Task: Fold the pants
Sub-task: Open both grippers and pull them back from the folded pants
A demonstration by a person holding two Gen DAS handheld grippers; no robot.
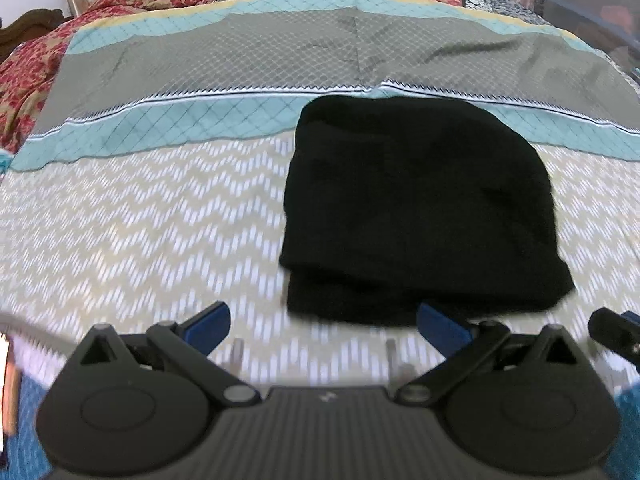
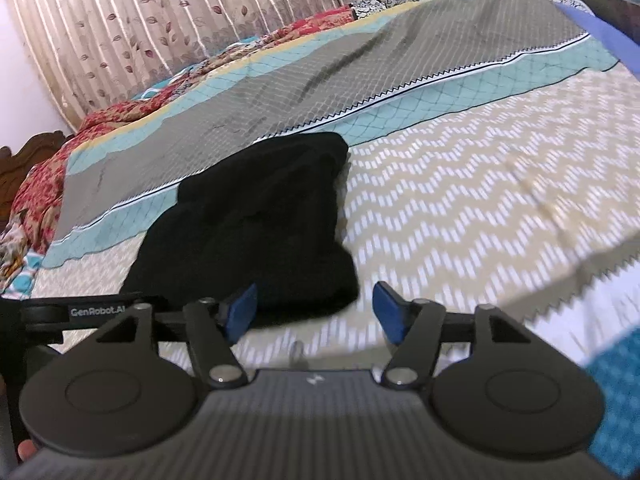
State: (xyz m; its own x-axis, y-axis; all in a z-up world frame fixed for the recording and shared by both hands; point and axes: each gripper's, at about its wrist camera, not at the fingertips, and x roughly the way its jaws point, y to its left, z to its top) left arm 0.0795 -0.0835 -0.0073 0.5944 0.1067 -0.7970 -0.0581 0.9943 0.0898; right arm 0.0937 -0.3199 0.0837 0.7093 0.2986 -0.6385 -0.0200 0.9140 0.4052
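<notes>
Left wrist view: black pants (image 1: 420, 208) folded into a compact stack on the bed (image 1: 140, 220), ahead of and right of the left gripper (image 1: 324, 326); fingers spread wide, holding nothing, right fingertip (image 1: 440, 326) at the stack's near edge. Open chevron bedspread ahead and left.

Right wrist view: curtain (image 2: 140, 28) visible only here. Pants (image 2: 256, 224) ahead-left of the right gripper (image 2: 316, 314), fingers wide apart, empty, view tilted. Bare bedspread ahead-right.

pants (image 1: 416, 208) on bedspread (image 1: 140, 220); curtain (image 2: 120, 32) behind bed
</notes>
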